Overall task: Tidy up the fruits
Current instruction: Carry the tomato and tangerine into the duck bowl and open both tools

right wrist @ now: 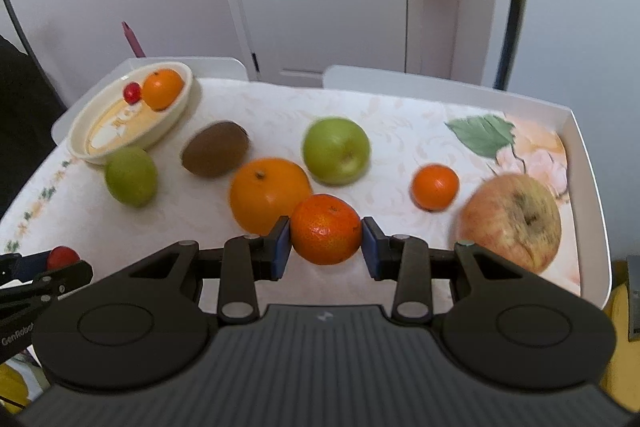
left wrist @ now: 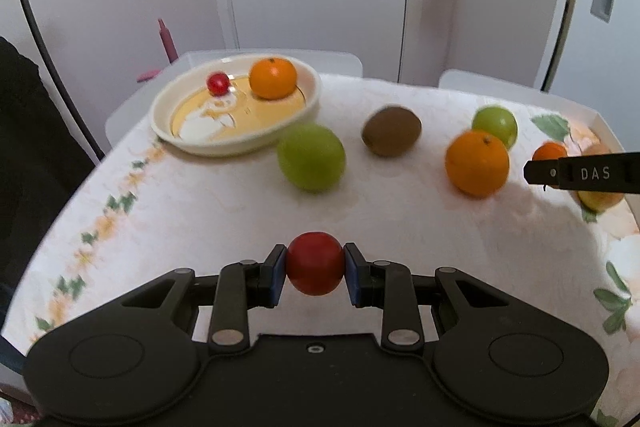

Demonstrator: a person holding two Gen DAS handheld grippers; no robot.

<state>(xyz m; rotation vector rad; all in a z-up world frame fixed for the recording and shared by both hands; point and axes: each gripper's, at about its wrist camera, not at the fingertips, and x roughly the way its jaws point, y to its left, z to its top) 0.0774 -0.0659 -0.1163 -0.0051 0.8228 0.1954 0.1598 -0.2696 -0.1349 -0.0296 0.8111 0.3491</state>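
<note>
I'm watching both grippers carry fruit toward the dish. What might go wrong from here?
The red fruit is round and pinched only at its sides by the left gripper, so it might slip. In the dish, a dropped mandarin could knock the orange or the small red fruit.

A: The left hand-held gripper point(left wrist: 315, 269), black with blue pads, carries a deep red fruit point(left wrist: 315, 263); the right hand-held gripper point(right wrist: 325, 242) a mottled orange mandarin point(right wrist: 325, 229).

B: The surface point(left wrist: 224, 211) is white with a green-leaf vine pattern. The cream dish point(left wrist: 236, 143) has a golden inside. The kiwi point(right wrist: 215, 154) is brown, the apple point(right wrist: 336, 151) green.
</note>
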